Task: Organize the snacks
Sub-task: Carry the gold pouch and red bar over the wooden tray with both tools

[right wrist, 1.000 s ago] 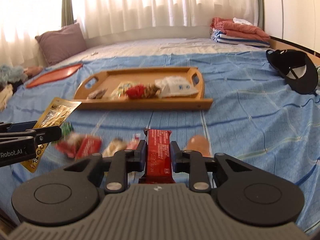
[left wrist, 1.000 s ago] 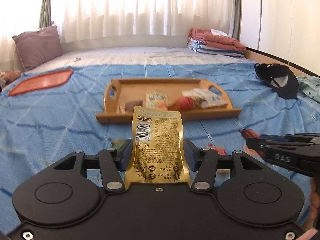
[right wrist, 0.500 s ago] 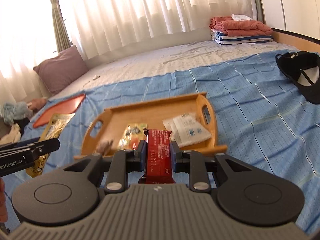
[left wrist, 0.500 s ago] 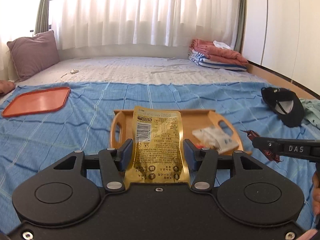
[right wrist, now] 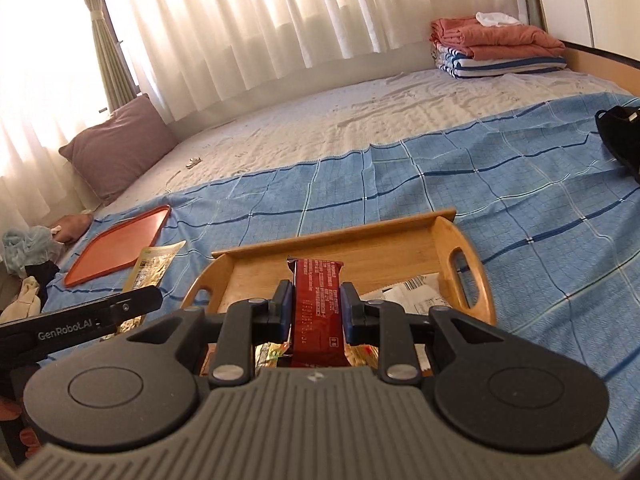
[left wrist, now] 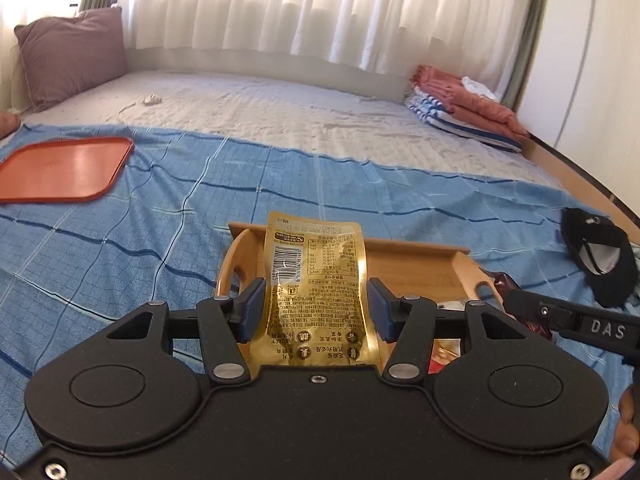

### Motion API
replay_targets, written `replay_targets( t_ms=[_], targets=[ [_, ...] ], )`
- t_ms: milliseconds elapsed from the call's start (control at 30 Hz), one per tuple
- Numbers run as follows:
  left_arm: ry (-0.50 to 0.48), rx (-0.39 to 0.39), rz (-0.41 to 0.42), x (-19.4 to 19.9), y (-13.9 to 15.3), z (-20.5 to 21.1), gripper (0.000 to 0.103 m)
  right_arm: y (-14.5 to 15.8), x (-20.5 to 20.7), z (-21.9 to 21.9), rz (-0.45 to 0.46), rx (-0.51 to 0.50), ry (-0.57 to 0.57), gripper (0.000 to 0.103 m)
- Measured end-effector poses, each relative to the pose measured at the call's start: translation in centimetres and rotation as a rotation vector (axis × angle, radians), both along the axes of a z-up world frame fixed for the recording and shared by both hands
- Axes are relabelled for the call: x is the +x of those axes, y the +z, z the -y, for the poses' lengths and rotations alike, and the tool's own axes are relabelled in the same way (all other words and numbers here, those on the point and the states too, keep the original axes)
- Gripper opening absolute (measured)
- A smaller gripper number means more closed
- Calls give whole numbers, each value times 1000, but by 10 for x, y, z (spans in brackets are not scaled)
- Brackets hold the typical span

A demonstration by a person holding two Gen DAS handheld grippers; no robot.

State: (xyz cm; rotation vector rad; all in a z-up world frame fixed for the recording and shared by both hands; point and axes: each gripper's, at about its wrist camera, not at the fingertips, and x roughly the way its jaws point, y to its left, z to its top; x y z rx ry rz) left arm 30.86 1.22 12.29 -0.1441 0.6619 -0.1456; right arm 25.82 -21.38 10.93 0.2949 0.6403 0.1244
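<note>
My left gripper [left wrist: 316, 304] is shut on a gold snack pouch [left wrist: 316, 280] and holds it upright over the left end of the wooden tray [left wrist: 416, 268]. My right gripper [right wrist: 316, 308] is shut on a red snack bar [right wrist: 317, 304] and holds it over the same tray [right wrist: 460, 240], above a white packet [right wrist: 416, 296] and yellow wrappers [right wrist: 272, 354] lying in it. The right gripper also shows at the right edge of the left wrist view [left wrist: 568, 316]. The left gripper with its gold pouch [right wrist: 154, 268] shows at the left of the right wrist view.
The tray sits on a blue checked bedspread [left wrist: 120, 248]. An orange tray [left wrist: 60, 168] lies at the far left, a black cap [left wrist: 600, 256] at the right. A purple pillow [left wrist: 72, 52] and folded towels [left wrist: 464, 108] lie at the back by the curtains.
Both grippers have moved forward and up over the wooden tray, each still holding its snack. The loose snacks on the bedspread have dropped out of view.
</note>
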Motion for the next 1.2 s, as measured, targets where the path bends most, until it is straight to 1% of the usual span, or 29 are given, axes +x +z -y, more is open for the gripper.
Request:
replay_targets(
  t_ms=[100,200,433,600,833,1000,1200],
  targets=[
    [29,6,-42,25,-18,1,52,-13,21,-4,-33,12,-4,30],
    [37,23,-59,41,-36,6,52,-27,37,-6,-62,25,-6,30],
    [43,56,-79,67,-71,15,52,-63,70,-16,-126,37,2,30],
    [69,65,-100,83,-89,13,52,-83,85,-21,-157,80,-9,30],
    [69,85,-107,91,-104,14,52,-97,95,-28,-179,64,-21,30],
    [67,102,-112,91,-110,16,52,-99,97,-36,-180,-23,-15,30],
    [59,113,-108,90,-112,18,53,-101,98,-41,-179,-61,-14,31]
  ],
)
